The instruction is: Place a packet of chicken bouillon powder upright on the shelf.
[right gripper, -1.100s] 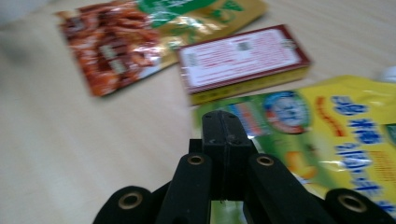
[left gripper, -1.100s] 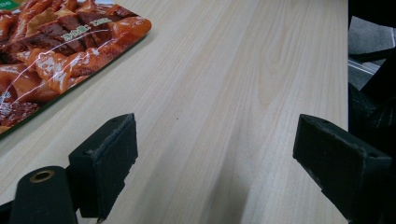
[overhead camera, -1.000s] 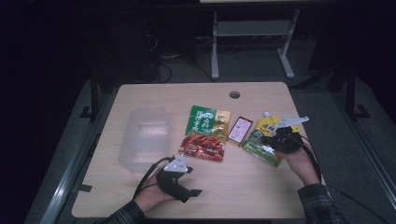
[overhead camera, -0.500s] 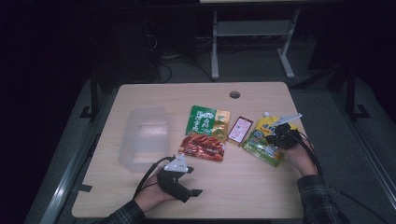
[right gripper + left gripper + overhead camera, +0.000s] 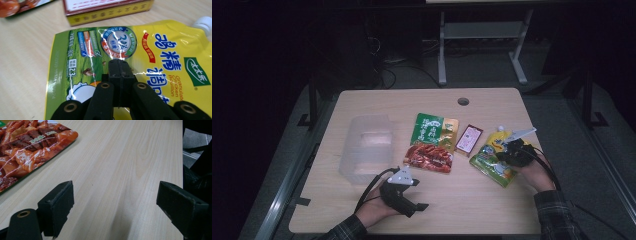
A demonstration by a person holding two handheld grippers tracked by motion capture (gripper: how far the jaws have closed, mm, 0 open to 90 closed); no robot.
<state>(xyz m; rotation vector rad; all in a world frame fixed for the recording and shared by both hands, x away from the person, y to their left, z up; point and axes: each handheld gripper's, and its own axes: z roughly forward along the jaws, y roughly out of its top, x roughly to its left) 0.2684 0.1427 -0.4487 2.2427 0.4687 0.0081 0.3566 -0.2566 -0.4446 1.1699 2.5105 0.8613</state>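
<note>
With jaws pressed flat together over the bouillon pouch (image 5: 120, 57), right gripper (image 5: 121, 65) looks closed with nothing pinched, can't confirm a grip on the film. Pouch lying flat at 3 o'clock on the table (image 5: 492, 210), just right of the small red box (image 5: 469, 139). Risk: glossy film slipping or pouch skating on any push. Left gripper (image 5: 122, 205) spread wide, idle at 6 o'clock near the red snack bag (image 5: 30, 150). Readable: "Granulated Chicken Bouillon", large "3".

A clear plastic tub (image 5: 364, 150) sits left on the pale wooden table (image 5: 362, 107), with a green snack packet (image 5: 434, 129), red snack packet (image 5: 428, 157) and small red box (image 5: 468, 139) near the middle.
</note>
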